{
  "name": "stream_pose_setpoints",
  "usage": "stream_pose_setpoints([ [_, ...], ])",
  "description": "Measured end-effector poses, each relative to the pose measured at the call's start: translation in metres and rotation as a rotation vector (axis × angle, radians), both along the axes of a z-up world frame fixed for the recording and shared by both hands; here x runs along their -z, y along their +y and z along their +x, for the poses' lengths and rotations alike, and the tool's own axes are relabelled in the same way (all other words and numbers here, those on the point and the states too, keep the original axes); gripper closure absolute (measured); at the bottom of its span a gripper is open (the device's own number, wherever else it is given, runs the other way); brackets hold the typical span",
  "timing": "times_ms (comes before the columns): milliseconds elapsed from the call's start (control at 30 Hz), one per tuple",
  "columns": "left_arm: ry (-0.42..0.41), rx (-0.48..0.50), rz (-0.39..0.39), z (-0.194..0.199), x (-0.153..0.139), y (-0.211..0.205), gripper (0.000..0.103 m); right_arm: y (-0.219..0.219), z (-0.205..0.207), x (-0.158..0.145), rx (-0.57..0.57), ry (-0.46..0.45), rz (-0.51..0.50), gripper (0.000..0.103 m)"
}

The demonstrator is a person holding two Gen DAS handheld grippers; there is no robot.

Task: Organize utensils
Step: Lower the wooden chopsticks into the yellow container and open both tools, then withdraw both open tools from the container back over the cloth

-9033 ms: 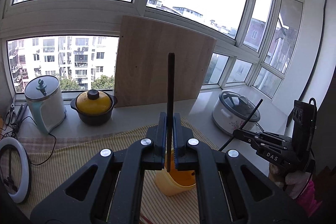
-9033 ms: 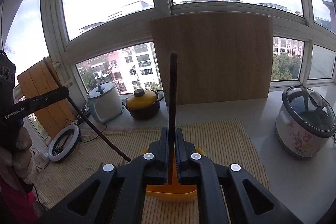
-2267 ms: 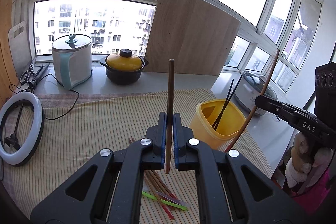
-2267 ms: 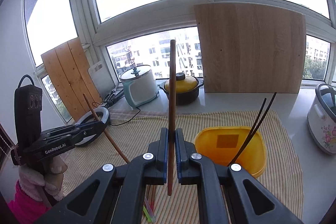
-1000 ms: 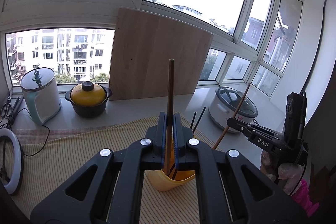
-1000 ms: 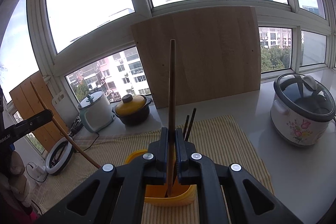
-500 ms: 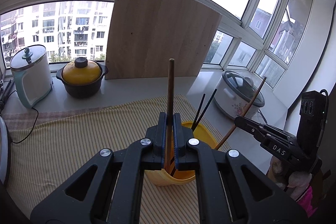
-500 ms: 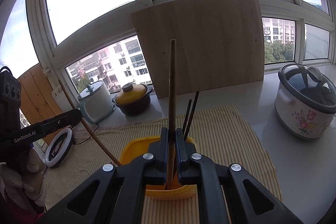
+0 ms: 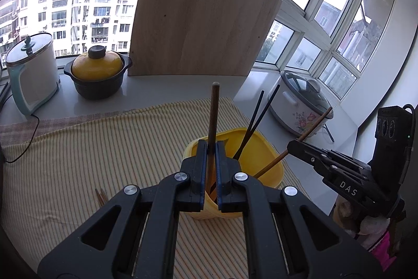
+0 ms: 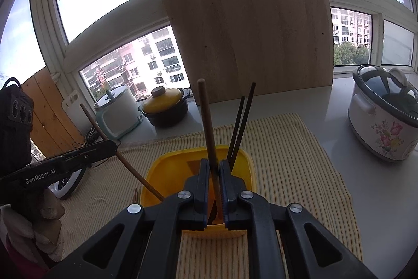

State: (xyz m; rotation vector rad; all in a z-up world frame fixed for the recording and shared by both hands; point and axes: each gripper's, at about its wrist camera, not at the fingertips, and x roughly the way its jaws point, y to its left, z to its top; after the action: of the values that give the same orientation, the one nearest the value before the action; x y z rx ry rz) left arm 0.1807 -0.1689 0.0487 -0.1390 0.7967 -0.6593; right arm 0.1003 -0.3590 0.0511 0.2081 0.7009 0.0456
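Chopsticks are going in: my left gripper (image 9: 211,169) and right gripper (image 10: 214,181) each pinch one brown chopstick (image 9: 212,127) over the yellow tub (image 9: 271,169) at twelve o'clock. Next, loosen both.

Right tongs (image 9: 308,151) read "DAS"; left tongs (image 10: 104,148) "GenRobot.AI".

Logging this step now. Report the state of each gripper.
Left gripper: shut on a brown chopstick over the yellow container.
Right gripper: shut on another brown chopstick.
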Motion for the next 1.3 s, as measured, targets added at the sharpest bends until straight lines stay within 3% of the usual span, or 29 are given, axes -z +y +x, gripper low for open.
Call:
stream_pose_setpoints([
  [133,0.001,0.000,0.005,-0.002,0.001,0.001,0.099,0.004,-0.001,0.001,-0.007,0.001,-0.010,0.093],
  [200,0.002,0.002,0.004,-0.003,0.001,0.002,0.098,0.006,-0.002,0.000,-0.006,-0.002,-0.014,0.079],
  [300,-0.006,-0.001,0.008,-0.006,0.001,0.005,0.076,0.009,-0.003,0.000,-0.007,-0.002,-0.016,0.074],
  [333,-0.009,-0.002,0.007,-0.007,0.001,0.007,0.075,0.010,-0.003,0.000,-0.006,-0.002,-0.016,0.072],
  [567,0.003,-0.031,0.003,-0.007,0.006,0.024,0.075,0.016,-0.004,0.001,-0.008,0.003,-0.023,0.070],
  [967,0.012,-0.075,0.054,-0.010,0.022,0.055,0.075,0.039,-0.009,-0.001,-0.033,0.003,-0.059,0.050],
  [1300,0.028,-0.121,0.103,-0.017,0.039,0.085,0.075,0.069,-0.011,-0.001,-0.094,0.001,-0.073,0.040],
])
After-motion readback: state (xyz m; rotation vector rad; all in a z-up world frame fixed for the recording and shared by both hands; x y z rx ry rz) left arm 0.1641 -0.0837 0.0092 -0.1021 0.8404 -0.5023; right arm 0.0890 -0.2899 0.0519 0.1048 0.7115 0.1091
